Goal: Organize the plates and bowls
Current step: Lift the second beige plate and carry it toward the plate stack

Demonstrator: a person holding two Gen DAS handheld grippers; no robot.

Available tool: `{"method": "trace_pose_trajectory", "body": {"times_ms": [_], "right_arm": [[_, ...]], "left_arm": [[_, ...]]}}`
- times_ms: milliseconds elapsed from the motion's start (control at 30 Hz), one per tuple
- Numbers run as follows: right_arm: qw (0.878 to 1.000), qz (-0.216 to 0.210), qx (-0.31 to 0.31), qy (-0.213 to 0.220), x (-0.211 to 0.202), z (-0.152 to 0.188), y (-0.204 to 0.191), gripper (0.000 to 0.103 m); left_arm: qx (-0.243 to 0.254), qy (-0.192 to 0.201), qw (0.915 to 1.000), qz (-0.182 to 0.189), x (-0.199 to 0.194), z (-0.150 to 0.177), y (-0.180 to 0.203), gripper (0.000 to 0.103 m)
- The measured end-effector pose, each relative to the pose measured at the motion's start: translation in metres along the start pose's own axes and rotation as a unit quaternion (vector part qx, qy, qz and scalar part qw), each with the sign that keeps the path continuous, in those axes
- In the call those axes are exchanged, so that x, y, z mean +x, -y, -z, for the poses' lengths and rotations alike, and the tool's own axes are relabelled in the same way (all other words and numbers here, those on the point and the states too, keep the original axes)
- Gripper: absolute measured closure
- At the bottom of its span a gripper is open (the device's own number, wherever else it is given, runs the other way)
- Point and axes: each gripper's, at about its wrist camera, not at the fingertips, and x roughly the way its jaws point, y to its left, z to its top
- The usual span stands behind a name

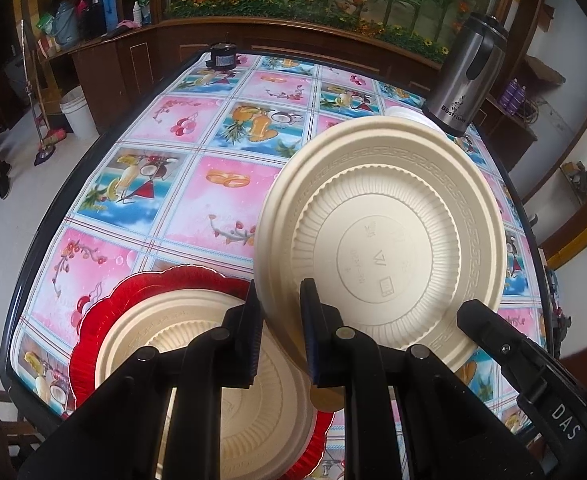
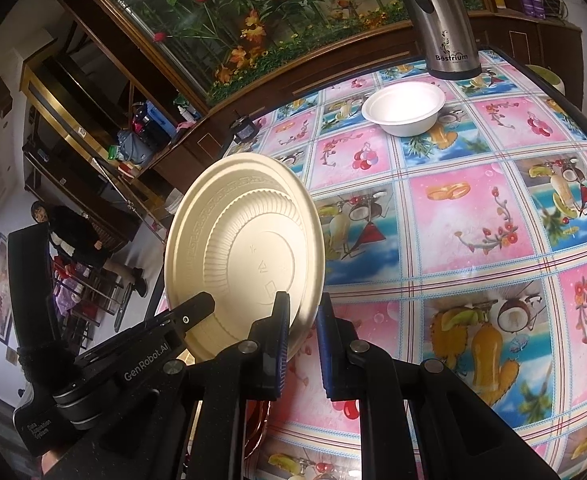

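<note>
A cream-coloured, ribbed disposable plate (image 1: 381, 236) is held off the table, tilted nearly on edge with its embossed underside turned toward both cameras. Both grippers share it. The left gripper (image 1: 280, 336) has its jaws closed down on the near-left rim of the plate, and the right gripper (image 2: 304, 344) has its jaws closed on the near-right rim, so the plate spans the space between the two tools. In the left wrist view the tip of the right tool shows at the plate's lower right edge; in the right wrist view the left tool shows at the plate's lower left edge. A two-sided pinch like this probably serves to steady a light, floppy plate or to pass it from one hand to the other.

Below it, at the near-left corner of the table, a red scalloped glass dish (image 1: 93, 336) carries another cream ribbed plate (image 1: 197, 344) lying flat and face up. That looks like the stack being built, and the lifted plate hangs just right of it and above, likely bound for the top once turned flat.

A white round paper bowl (image 2: 403, 108) stands upright well away at the far right, near a stainless steel kettle (image 2: 441, 20), not yet gathered. The fruit-patterned oilcloth table (image 2: 473, 220) is bare between.
</note>
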Motion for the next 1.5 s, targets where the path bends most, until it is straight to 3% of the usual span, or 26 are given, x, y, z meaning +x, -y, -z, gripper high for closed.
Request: {"method": "trace_pose_trajectory", "body": {"times_ms": [1500], "right_arm": [[0.999, -0.027, -0.034, -0.008, 0.002, 0.018, -0.030, 0.090]], "left_arm": [[-0.033, 0.012, 0.9994, -0.005, -0.023, 0.022, -0.040, 0.087]]}}
